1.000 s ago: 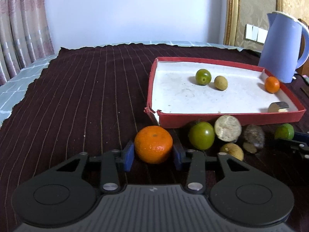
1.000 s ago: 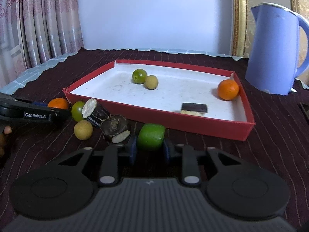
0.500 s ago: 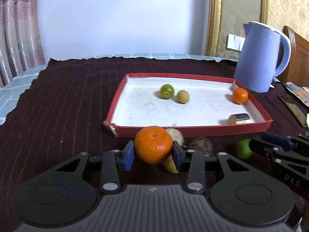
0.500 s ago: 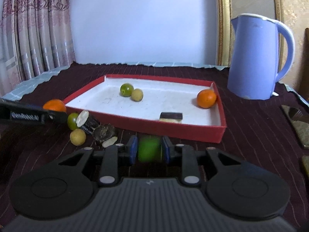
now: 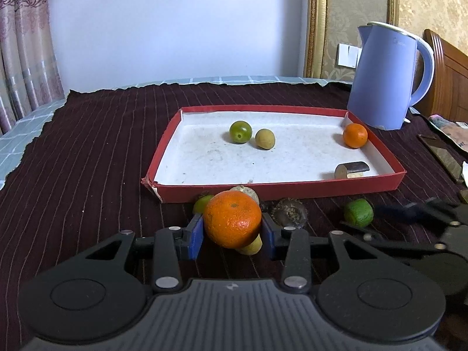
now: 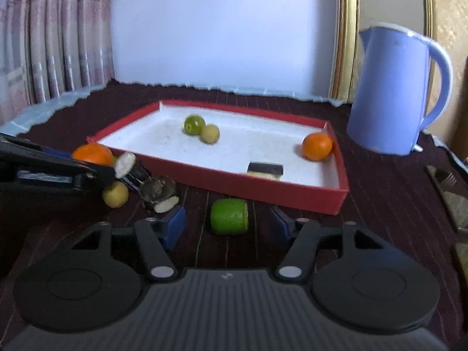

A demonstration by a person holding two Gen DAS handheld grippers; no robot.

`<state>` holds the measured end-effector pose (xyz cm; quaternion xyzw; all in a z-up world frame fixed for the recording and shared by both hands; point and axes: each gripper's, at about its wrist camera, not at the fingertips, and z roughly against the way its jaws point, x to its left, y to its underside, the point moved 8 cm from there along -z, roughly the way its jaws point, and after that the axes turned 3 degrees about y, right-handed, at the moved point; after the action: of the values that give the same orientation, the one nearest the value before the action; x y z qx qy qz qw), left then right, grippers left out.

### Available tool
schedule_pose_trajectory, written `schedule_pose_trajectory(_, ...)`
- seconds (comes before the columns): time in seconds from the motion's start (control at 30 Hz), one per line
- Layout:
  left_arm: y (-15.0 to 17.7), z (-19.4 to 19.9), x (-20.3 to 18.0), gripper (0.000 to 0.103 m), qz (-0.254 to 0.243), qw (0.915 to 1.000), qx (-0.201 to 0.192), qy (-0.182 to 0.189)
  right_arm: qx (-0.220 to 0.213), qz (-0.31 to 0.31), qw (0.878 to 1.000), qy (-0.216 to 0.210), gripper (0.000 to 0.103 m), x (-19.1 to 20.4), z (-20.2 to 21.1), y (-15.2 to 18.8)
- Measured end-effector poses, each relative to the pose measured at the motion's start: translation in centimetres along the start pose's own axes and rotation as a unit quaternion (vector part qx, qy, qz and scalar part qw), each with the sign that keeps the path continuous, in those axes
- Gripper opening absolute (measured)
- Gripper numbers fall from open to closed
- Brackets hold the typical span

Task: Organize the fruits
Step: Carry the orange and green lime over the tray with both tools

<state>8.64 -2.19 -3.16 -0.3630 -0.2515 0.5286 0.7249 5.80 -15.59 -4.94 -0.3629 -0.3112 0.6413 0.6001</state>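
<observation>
My left gripper (image 5: 232, 235) is shut on an orange tangerine (image 5: 232, 219), held a little above the cloth in front of the red tray (image 5: 278, 188). In the tray lie a green fruit (image 5: 240, 132), a tan fruit (image 5: 265, 139), a second tangerine (image 5: 355, 135) and a dark cut piece (image 5: 351, 169). My right gripper (image 6: 228, 223) has its jaws opening; a green cut piece (image 6: 229, 216) lies on the cloth between them, clear of both pads. Left of it sit dark-skinned cut pieces (image 6: 159, 191) and a yellow fruit (image 6: 115, 194).
A blue kettle (image 5: 389, 77) stands behind the tray's right corner. The dark striped cloth (image 5: 87, 152) stretches to the left of the tray. Flat dark objects (image 6: 447, 187) lie on the cloth at the far right.
The left gripper lifted the tangerine off the cloth and drew back from the tray. The right gripper's jaws spread apart and let go of the green piece, which now rests on the cloth.
</observation>
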Motion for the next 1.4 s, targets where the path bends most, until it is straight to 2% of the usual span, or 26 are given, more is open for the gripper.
schedule_pose_trajectory(0.03, 0.0, 0.0, 0.0, 0.04, 0.0, 1.0, 0.001, 0.0, 0.012, -0.003, 1.0, -0.002, 0.033, 0.0, -0.6, 0.2)
schedule_pose_trajectory(0.07, 0.0, 0.0, 0.1, 0.04, 0.0, 1.0, 0.001, -0.001, 0.02, -0.009, 1.0, -0.003, 0.025, -0.2, -1.0, 0.5)
schedule_pose_trajectory(0.2, -0.1, -0.1, 0.1, 0.04, 0.001, 1.0, 0.002, -0.003, 0.001, -0.015, 1.0, 0.0, 0.024, -0.3, 0.0, 0.4)
schedule_pose_trajectory(0.43, -0.5, 0.0, -0.8, 0.04, -0.003, 1.0, -0.004, -0.004, -0.048, -0.017, 0.999, -0.004, 0.024, 0.0, 3.5, -1.7)
schedule_pose_trajectory(0.63, -0.6, -0.3, -1.3, 0.04, -0.007, 0.9999, -0.001, -0.011, -0.054, -0.027, 0.998, -0.002, 0.024, -0.3, 4.0, -1.8)
schedule_pose_trajectory(0.93, -1.9, -1.3, -1.4, 0.04, -0.008, 0.9992, -0.002, -0.04, -0.086, -0.04, 0.995, 0.014, 0.024, -1.3, 4.8, -3.9)
schedule_pose_trajectory(1.4, -3.1, -2.3, -0.9, 0.04, -0.015, 0.9981, 0.002, -0.059, -0.095, -0.046, 0.994, 0.024, 0.024, -2.3, 4.4, -5.0)
